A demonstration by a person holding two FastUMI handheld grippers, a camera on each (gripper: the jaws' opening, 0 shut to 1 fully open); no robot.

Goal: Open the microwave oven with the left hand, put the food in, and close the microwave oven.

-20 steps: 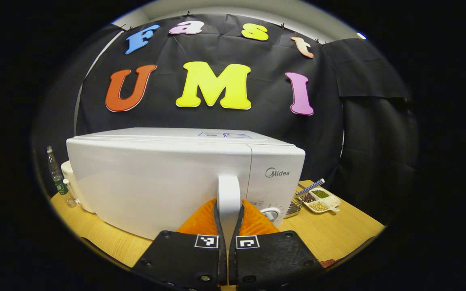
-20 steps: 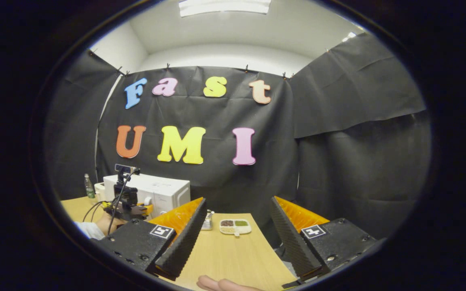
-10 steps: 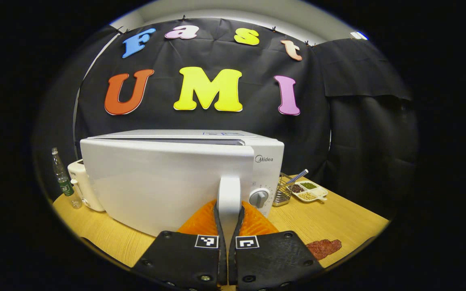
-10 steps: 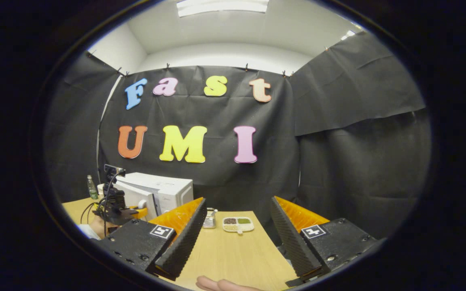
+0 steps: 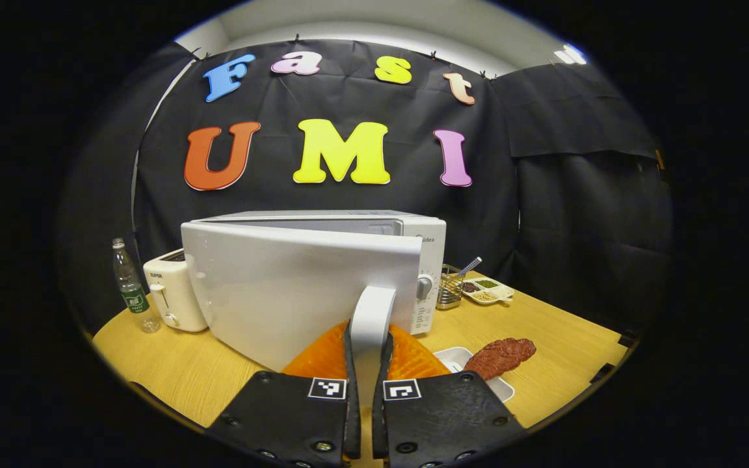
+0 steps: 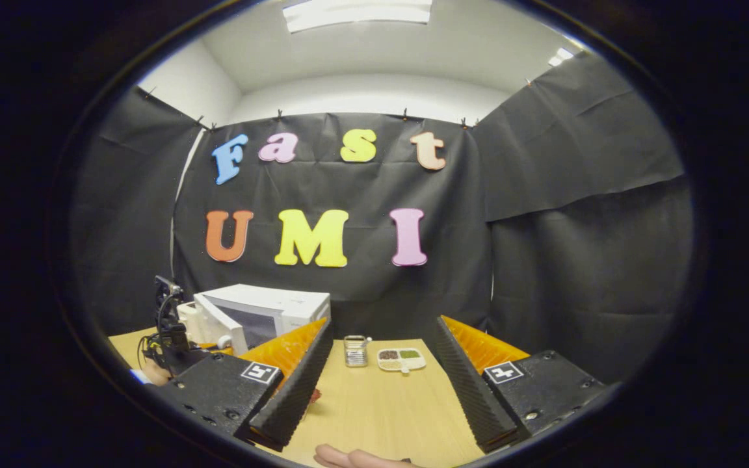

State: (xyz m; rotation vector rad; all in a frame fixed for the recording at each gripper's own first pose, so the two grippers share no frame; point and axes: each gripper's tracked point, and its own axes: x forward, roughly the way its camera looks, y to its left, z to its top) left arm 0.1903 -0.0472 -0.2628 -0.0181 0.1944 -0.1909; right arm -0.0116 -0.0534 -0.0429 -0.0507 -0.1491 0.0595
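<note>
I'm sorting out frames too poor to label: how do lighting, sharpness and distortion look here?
Left gripper view: sharp, evenly lit, strong fisheye bulge bending the microwave door; soft sheen on it, no harsh glare. Right gripper view: ceiling light blown out white, table well lit, microwave small but clear.

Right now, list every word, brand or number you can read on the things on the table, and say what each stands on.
Nothing can be read for certain.
Brand mark at the top right of the microwave front: too small.
Markings around its dial: too small.
Dark mark on the toaster: blurred.
Bottle label: too small.
</note>
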